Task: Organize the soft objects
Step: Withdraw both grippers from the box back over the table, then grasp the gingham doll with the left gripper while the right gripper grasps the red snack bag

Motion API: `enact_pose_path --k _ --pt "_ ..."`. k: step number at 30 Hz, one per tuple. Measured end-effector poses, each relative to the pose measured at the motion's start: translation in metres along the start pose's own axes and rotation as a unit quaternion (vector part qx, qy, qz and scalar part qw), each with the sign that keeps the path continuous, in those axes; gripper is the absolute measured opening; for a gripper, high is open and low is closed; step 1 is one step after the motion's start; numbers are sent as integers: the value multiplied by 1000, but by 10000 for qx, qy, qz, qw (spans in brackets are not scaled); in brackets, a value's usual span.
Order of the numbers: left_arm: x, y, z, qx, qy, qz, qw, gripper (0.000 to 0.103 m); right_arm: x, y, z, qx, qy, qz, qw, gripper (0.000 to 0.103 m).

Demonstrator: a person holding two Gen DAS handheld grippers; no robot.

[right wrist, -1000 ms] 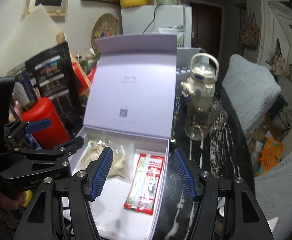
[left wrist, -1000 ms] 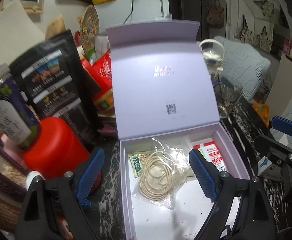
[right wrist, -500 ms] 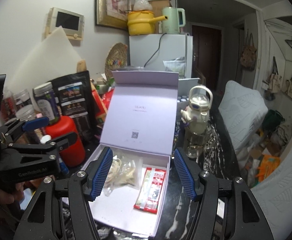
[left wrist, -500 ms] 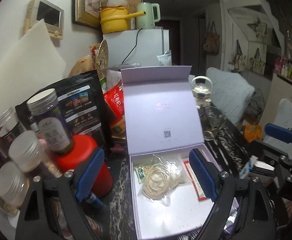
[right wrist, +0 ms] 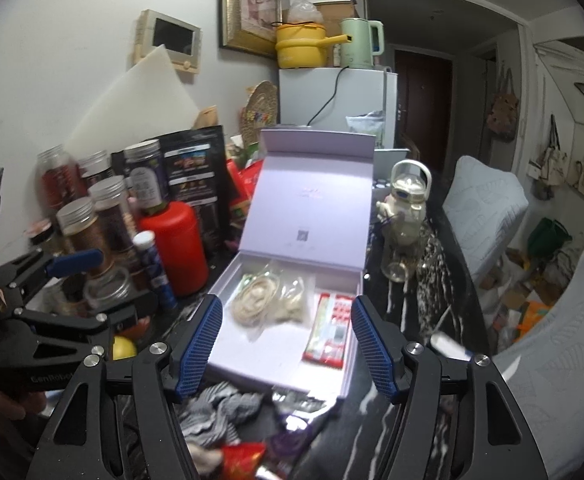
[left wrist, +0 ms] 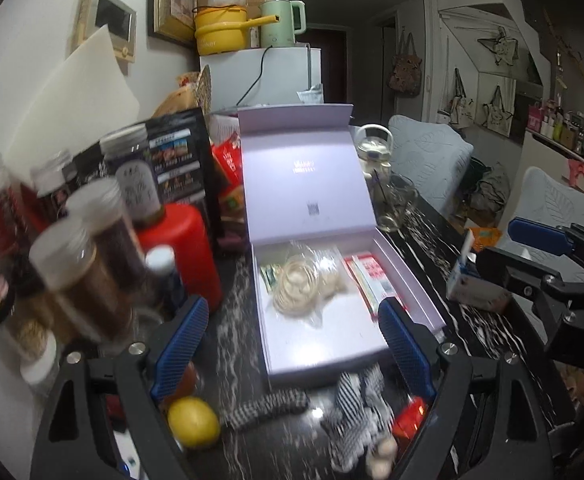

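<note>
Partly done by the look of it: rigid lilac box (left wrist: 323, 344), lid propped upright, holds a crinkly clear bag of coiled cream bands (left wrist: 299, 284) and a flat glossy red sachet (right wrist: 329, 330). Limp checked cloth (left wrist: 351, 404) and a red wrapper (left wrist: 409, 416) lie loose on the marbled tabletop just in front. Left gripper (left wrist: 288, 344) and right gripper (right wrist: 288, 342) both spread wide, holding nothing.

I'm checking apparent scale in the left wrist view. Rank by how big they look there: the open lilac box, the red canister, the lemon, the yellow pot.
1. Lilac box, by far.
2. Red canister.
3. Yellow pot and lemon: look alike, unranked; the lemon is far nearer the camera, the pot distant.
</note>
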State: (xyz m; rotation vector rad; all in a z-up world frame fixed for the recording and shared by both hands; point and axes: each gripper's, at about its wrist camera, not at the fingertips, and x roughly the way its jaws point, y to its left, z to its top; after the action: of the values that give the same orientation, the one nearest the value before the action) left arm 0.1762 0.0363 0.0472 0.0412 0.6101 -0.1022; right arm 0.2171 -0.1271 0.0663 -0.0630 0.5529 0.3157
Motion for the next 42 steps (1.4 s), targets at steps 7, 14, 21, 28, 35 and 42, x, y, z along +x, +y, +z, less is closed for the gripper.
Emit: enact_pose_path --k 7,14,21,28,35,42 --pt "-26 2 -31 -78 -11 39 10000 88 -21 15 -26 58 106 91 9999 68" --pt "-36 7 -60 -230 133 -36 9996 88 -29 25 -58 112 304 191 9993 68" --pt "-35 18 -93 -648 405 -135 9970 88 -29 26 -90 288 503 228 9981 68" --pt "-30 22 -121 -828 654 -78 9944 88 -18 25 -120 422 790 130 9959 68" --pt "-30 19 -141 -938 826 -103 9921 88 -7 23 -147 557 1093 130 9924 68" --pt "-20 16 -156 -965 1026 -198 9898 88 10 23 -165 624 1378 176 9883 65"
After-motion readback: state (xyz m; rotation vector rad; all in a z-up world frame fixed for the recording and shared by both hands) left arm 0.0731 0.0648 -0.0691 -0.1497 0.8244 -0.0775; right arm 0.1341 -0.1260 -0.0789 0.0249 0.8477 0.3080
